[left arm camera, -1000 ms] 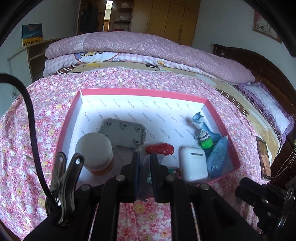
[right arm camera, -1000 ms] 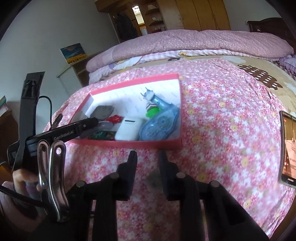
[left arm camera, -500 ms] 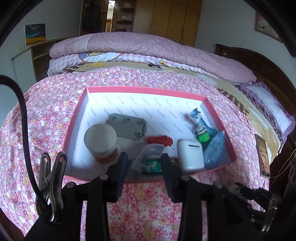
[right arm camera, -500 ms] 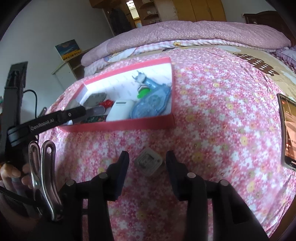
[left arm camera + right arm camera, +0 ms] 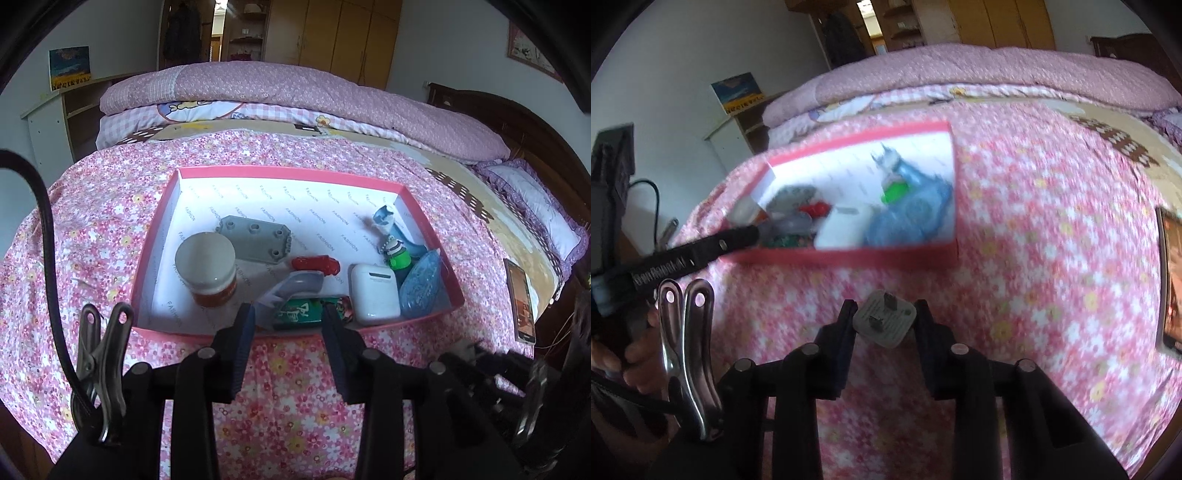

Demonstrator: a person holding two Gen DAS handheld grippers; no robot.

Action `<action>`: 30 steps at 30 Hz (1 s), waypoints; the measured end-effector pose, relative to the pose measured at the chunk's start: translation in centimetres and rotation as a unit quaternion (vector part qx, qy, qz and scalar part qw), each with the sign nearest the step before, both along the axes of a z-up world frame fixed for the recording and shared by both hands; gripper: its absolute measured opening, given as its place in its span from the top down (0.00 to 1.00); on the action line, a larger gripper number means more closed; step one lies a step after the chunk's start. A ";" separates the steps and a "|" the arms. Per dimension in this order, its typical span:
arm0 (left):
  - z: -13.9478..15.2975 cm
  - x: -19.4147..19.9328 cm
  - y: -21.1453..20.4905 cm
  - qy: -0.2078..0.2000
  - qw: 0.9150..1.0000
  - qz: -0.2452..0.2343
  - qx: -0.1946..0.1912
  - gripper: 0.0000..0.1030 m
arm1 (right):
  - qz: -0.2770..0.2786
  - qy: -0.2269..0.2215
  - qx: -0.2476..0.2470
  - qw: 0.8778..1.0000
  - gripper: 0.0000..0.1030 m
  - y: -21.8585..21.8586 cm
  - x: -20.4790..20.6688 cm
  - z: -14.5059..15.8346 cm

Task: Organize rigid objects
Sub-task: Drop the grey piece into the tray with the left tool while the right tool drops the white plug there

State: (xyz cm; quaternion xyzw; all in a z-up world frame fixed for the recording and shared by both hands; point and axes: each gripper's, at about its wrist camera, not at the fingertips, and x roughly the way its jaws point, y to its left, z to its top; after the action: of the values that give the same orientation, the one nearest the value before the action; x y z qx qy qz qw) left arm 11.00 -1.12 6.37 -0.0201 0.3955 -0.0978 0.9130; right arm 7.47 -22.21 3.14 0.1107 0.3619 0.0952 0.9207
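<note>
A pink box (image 5: 147,258) with a white lining lies on the flowered bedspread. In it are a white-lidded jar (image 5: 207,266), a grey block (image 5: 255,240), a red toy car (image 5: 316,264), a grey scoop (image 5: 295,286), a green tin (image 5: 297,314), a white earbud case (image 5: 373,293) and a blue tape dispenser (image 5: 419,288). My left gripper (image 5: 288,321) is open and empty at the box's near wall. My right gripper (image 5: 884,319) is open around a grey plug adapter (image 5: 884,323) on the bedspread, in front of the box (image 5: 849,254).
A phone (image 5: 519,299) lies on the bed at the right, also in the right wrist view (image 5: 1171,288). Folded pink quilts (image 5: 295,92) lie at the far side. A shelf (image 5: 74,110) stands at the left and a wooden headboard (image 5: 517,125) at the right.
My left gripper has opened, let go of the grey scoop in the box and pulled back. My right gripper has opened and moved forward around the plug adapter.
</note>
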 end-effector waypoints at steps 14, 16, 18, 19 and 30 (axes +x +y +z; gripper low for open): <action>0.5 -0.2 0.7 -0.005 1.000 0.008 0.002 0.62 | 0.029 -0.018 0.009 0.999 0.69 1.6 7.8 3.3; 0.6 -0.3 0.8 -0.007 1.000 0.009 0.002 0.62 | 0.027 -0.017 0.007 0.999 0.69 1.7 8.8 3.3; 0.7 -0.3 0.9 -0.011 1.000 0.009 0.003 0.62 | 0.022 -0.014 0.008 1.000 0.69 1.6 9.8 3.2; 0.7 -0.4 0.9 -0.012 1.000 0.009 0.004 0.62 | 0.020 -0.013 0.009 1.000 0.69 1.5 10.1 3.2; 0.5 -0.3 1.0 -0.006 1.000 0.011 0.001 0.62 | 0.000 -0.027 0.020 0.999 0.58 0.7 10.3 4.3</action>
State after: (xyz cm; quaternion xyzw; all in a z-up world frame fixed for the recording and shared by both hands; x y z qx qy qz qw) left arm 10.65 -0.12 6.87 -0.0229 0.3899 -0.0877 0.9164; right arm 17.81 -21.54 7.42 0.1268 0.3349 0.1050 0.9277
